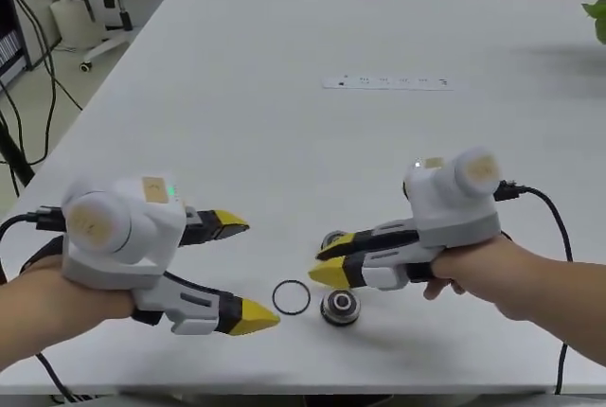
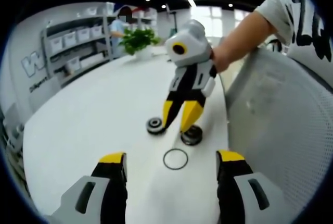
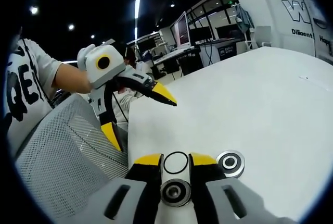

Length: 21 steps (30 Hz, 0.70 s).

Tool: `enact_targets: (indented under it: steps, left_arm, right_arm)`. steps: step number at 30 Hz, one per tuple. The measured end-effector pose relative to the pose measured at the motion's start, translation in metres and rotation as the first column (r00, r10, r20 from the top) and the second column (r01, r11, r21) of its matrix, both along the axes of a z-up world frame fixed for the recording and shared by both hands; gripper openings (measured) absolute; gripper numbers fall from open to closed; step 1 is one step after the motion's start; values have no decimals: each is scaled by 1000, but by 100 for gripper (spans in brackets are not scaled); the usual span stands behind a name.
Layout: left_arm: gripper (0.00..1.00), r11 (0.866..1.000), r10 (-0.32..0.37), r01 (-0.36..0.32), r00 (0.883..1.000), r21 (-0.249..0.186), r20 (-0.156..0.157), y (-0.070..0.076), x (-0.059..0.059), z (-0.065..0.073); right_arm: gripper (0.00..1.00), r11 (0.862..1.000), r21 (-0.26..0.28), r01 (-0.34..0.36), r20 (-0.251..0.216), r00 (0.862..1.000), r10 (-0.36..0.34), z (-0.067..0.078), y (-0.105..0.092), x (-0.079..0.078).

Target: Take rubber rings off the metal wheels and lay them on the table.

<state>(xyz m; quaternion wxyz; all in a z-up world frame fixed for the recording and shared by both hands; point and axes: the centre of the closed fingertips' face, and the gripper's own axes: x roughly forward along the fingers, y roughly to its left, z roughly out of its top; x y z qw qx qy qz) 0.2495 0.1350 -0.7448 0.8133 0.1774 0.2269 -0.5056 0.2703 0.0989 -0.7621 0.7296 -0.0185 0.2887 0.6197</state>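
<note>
1. A rubber ring (image 1: 291,297) lies flat on the table (image 1: 284,95), off its wheel and touching nothing.
2. Just beside the ring, a metal wheel (image 1: 340,306) sits flat on the table. A second wheel (image 3: 230,163) lies a little past the ring, and its rim looks dark. It probably has its ring on, though I cannot tell for sure.
3. The right gripper (image 1: 329,261) hovers over the wheel beside the ring. Its jaws are a narrow gap apart and grip nothing, and in its own view that wheel shows through the gap.
4. The left gripper (image 1: 248,270) is on the ring's other side. Its jaws are spread wide and empty, and they point toward the ring.
5. Risks, as I judge them:
   - A jaw tip coming down near the ring could catch it and drag it, because the ring is light and the table is smooth.
   - The wheel beside the ring could be knocked onto the ring.
   - If one gripper pulls at the second wheel's ring while the other does not hold the wheel, the whole wheel may slide or lift with it.
</note>
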Motion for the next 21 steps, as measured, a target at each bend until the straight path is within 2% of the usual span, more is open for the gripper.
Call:
enact_targets:
  steps: [13,21]
  left_arm:
    - [70,1000,-24,24,1000,-4,-4,-10,0,1]
    - [68,999,-50,50,999,-1,-17,-17,-3,-4]
  right_arm:
    - [20,1000,14,6,8,1000,-6,10,-16,-4]
    - [20,1000,12,10,17,1000,-10,11,-26,-5]
